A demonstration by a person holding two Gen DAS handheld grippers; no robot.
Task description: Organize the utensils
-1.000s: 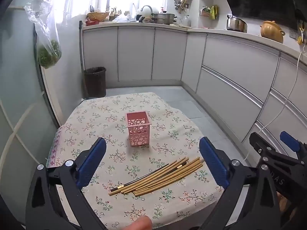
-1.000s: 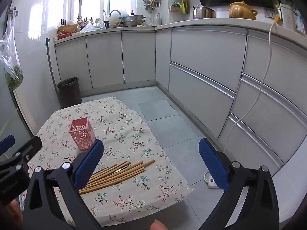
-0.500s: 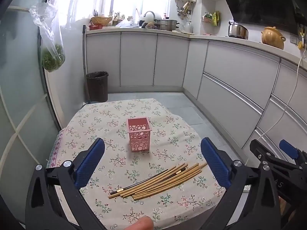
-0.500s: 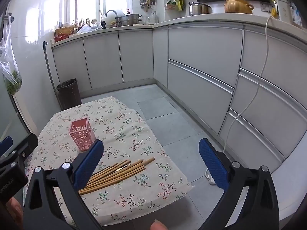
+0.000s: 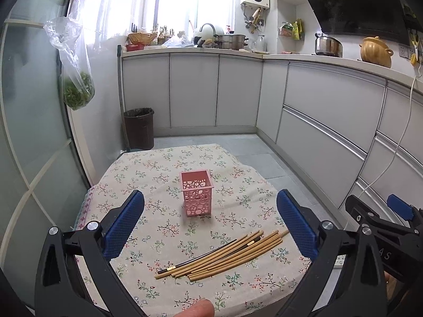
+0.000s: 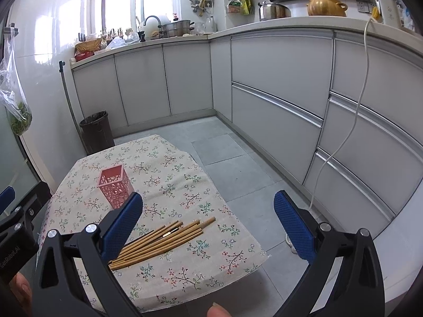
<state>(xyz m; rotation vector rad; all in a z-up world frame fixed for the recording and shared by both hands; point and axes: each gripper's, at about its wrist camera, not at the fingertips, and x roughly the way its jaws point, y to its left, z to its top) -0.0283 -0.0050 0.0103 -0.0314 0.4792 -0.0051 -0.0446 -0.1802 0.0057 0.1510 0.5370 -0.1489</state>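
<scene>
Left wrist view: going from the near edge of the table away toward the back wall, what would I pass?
Bundle of tan bamboo chopsticks → pink perforated plastic holder → dark brown bin → grey cabinet doors.

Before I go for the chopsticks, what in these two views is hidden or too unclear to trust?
- Chopsticks, right wrist view: the near ends are hidden behind the right gripper's left finger.
- Chopsticks, left wrist view: they overlap, so no exact count.
- Pink holder: its inside bottom is hidden by its own walls in both views.
- Table: the near edge is cut off by the left gripper.
</scene>
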